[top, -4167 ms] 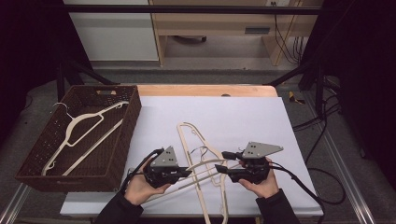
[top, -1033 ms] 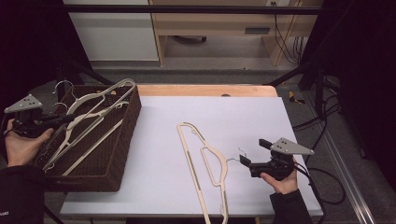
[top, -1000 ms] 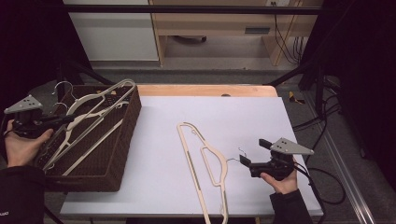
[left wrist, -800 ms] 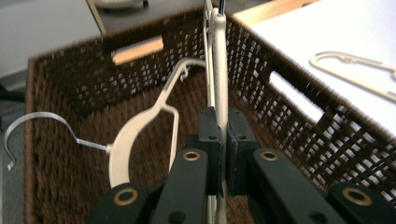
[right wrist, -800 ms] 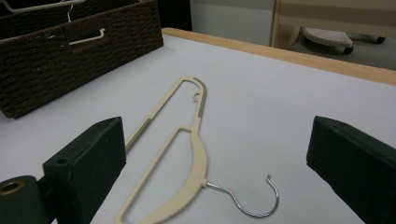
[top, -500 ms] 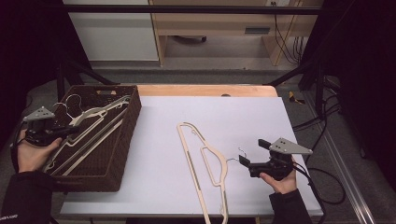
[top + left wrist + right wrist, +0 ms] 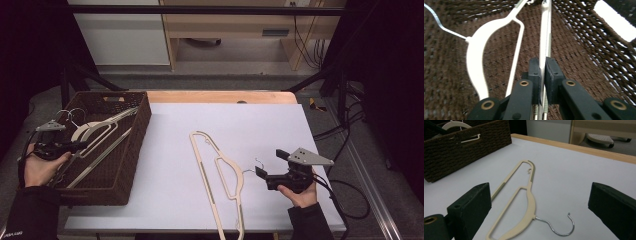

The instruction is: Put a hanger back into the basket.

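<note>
While the left tongs (image 7: pixel 542 75) pinch a cream hanger's bar (image 7: pixel 545 37) low inside the wicker basket (image 7: pixel 142 130) at nine o'clock, the right tongs (image 7: pixel 539 207) gape over the desk hanger (image 7: pixel 524 210); releasing crooked could snag hooks.

Right gripper (image 7: pixel 541 220) with black jaws spread wide above the white desk (image 7: pixel 579 170). Between them lies a cream plastic hanger with a metal hook (image 7: pixel 530 202). A dark brown woven basket (image 7: pixel 461 147) stands at upper left.
</note>
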The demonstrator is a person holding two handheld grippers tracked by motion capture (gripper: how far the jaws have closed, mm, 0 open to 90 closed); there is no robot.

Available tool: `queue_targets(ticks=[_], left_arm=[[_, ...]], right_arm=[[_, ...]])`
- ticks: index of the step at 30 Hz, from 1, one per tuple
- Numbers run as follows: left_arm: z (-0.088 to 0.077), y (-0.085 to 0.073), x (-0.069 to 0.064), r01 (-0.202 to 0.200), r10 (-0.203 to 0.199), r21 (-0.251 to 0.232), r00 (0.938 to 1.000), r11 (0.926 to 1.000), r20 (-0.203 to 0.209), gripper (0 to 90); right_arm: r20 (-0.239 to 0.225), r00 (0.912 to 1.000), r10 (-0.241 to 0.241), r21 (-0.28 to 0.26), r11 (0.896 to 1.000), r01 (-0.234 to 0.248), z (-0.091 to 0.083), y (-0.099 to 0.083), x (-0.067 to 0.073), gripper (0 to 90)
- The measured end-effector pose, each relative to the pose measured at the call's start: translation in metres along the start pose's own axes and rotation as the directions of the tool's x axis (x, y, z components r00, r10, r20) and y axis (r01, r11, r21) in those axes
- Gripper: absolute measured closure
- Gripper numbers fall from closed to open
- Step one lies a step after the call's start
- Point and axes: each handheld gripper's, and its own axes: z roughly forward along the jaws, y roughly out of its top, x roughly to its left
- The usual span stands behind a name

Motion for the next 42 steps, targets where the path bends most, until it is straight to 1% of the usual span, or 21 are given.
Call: queue_targets(ticks=[6,8,9,11,14,15,17,19,20,21,24,27,29,30,31,32,34,36,37,40,42], left_arm=[[0.003,-0.002,0.003,0.029,-0.027,0.023,0.9971,0.9993,-0.071,72.4],[0.004,-0.002,0.003,0.034,-0.032,0.029,0.9964,0.999,-0.079,69.0],[0.006,-0.003,0.005,0.043,-0.04,0.036,0.9949,0.9984,-0.092,67.1],[0.006,-0.003,0.007,0.037,-0.03,0.067,0.9946,0.997,-0.099,63.2],[0.009,-0.004,0.008,0.052,-0.044,0.077,0.9933,0.9956,-0.107,53.9],[0.011,-0.005,0.009,0.054,-0.042,0.104,0.9924,0.9932,-0.116,51.2],[0.012,-0.005,0.01,0.066,-0.052,0.108,0.9914,0.992,-0.12,46.9],[0.012,-0.005,0.011,0.066,-0.051,0.113,0.991,0.9915,-0.124,43.6],[0.013,-0.006,0.011,0.079,-0.065,0.111,0.9901,0.9908,-0.124,42.4],[0.013,-0.006,0.012,0.096,-0.08,0.117,0.9876,0.9885,-0.135,40.8],[0.014,-0.007,0.014,0.122,-0.104,0.122,0.9839,0.9849,-0.146,37.3],[0.012,-0.007,0.016,0.136,-0.123,0.099,0.9843,0.9858,-0.126,37.7],[0.01,-0.007,0.015,0.137,-0.125,0.086,0.9842,0.9869,-0.125,37.8],[0.008,-0.006,0.015,0.133,-0.123,0.074,0.9834,0.9883,-0.134,37.6],[0.005,-0.004,0.013,0.13,-0.123,0.049,0.9834,0.9902,-0.133,37.5],[0.002,-0.003,0.012,0.126,-0.124,0.011,0.9847,0.9919,-0.123,37.6],[-0.008,0.001,0.007,0.119,-0.125,-0.064,0.9869,0.9908,-0.102,36.4],[-0.019,0.006,0.001,0.097,-0.109,-0.131,0.9903,0.9867,-0.087,33.2],[-0.024,0.009,-0.003,0.092,-0.106,-0.163,0.9914,0.9824,-0.077,31.8],[-0.039,0.016,-0.017,0.061,-0.077,-0.224,0.9951,0.9727,-0.062,26.2],[-0.046,0.021,-0.028,0.043,-0.058,-0.267,0.9973,0.9626,-0.046,21.2]], right_arm=[[0.003,1.0,0.003,-0.003,1.0,-0.003,0.0,0.0,0.0,5.1],[0.0,1.0,-0.001,-0.001,1.0,0.001,0.0,0.0,0.0,5.1],[-0.002,1.0,-0.001,0.0,1.0,0.001,0.0,0.0,0.0,5.1],[-0.002,1.0,-0.001,0.0,1.0,0.001,0.0,0.0,0.0,5.1],[-0.002,1.0,-0.001,0.0,1.0,0.001,0.0,0.0,0.0,5.1],[-0.002,1.0,-0.001,0.0,1.0,0.001,0.0,0.0,0.0,5.1],[-0.002,1.0,0.0,0.0,1.0,0.0,0.0,0.0,0.0,5.1],[-0.002,1.0,0.001,-0.001,1.0,-0.001,0.0,0.0,0.001,5.1],[-0.002,1.0,0.001,-0.002,1.0,-0.001,0.0,0.0,0.0,5.1],[0.0,1.0,0.002,-0.004,1.0,-0.002,0.0,0.0,0.001,5.1],[0.001,1.0,0.007,-0.003,1.0,-0.007,0.0,0.0,0.001,5.1],[0.0,1.0,0.006,-0.004,1.0,-0.006,0.0,0.0,0.001,5.1],[0.002,1.0,0.004,-0.005,1.0,-0.004,0.0,0.0,0.001,5.1],[0.001,1.0,0.006,-0.004,1.0,-0.006,-0.001,0.0,0.001,5.1],[-0.002,1.0,0.002,-0.004,1.0,-0.002,-0.001,0.0,0.001,5.1],[0.002,1.0,0.003,-0.008,1.0,-0.003,-0.001,0.001,0.001,5.0],[0.002,1.0,0.005,-0.011,1.0,-0.005,-0.003,0.001,0.0,5.1],[0.004,1.0,0.005,-0.015,1.0,-0.005,-0.004,0.001,0.0,5.0],[0.005,0.9999,0.01,-0.019,1.0,-0.01,-0.004,0.002,0.0,5.1],[0.01,0.9999,0.011,-0.026,1.0,-0.011,-0.006,0.002,0.0,5.0],[0.007,1.0,0.005,-0.027,1.0,-0.005,-0.007,0.003,-0.001,4.9]])
